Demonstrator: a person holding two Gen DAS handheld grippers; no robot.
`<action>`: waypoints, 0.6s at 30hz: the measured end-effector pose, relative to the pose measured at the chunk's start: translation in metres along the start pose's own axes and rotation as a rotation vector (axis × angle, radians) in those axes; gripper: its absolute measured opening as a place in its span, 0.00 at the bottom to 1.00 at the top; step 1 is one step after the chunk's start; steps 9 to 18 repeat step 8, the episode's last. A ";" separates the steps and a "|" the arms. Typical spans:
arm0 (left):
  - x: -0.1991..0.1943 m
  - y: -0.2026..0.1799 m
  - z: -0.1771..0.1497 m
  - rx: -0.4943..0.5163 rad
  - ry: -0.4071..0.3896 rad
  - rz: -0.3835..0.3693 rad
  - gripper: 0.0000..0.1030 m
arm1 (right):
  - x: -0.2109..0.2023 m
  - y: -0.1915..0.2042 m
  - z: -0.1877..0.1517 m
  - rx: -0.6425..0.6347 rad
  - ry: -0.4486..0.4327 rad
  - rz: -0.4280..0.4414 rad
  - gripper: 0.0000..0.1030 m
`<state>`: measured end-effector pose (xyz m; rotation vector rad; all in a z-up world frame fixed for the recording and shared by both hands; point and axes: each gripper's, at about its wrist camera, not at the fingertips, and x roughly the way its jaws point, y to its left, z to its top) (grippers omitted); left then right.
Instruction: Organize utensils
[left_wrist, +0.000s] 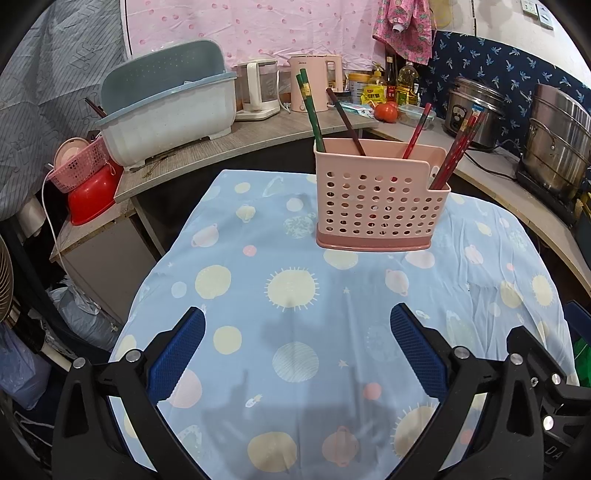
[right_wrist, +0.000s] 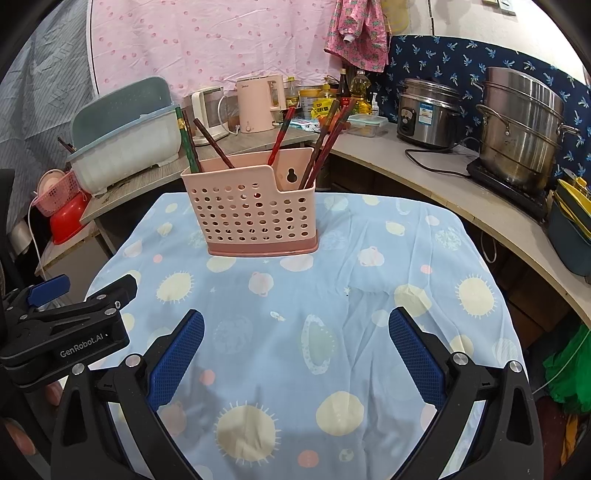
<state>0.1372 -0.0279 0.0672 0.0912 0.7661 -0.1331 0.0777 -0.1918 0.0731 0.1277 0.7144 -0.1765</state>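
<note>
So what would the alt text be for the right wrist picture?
A pink perforated utensil holder with green, brown and red chopsticks stands on a blue patterned tablecloth. The open right gripper is empty, the left gripper beside it.

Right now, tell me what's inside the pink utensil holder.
The pink utensil holder holds chopsticks: green chopsticks and a dark brown chopstick at its left end, red chopsticks toward the right. Their lower ends are mostly hidden behind the perforated wall.
</note>
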 end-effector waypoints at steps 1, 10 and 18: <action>0.000 0.000 0.000 0.000 0.001 0.000 0.93 | 0.000 0.000 0.000 0.000 0.002 0.001 0.94; 0.001 0.001 0.000 -0.006 0.003 -0.012 0.93 | 0.000 -0.001 0.000 0.000 0.005 0.003 0.94; 0.001 0.001 0.000 -0.006 0.003 -0.012 0.93 | 0.000 -0.001 0.000 0.000 0.005 0.003 0.94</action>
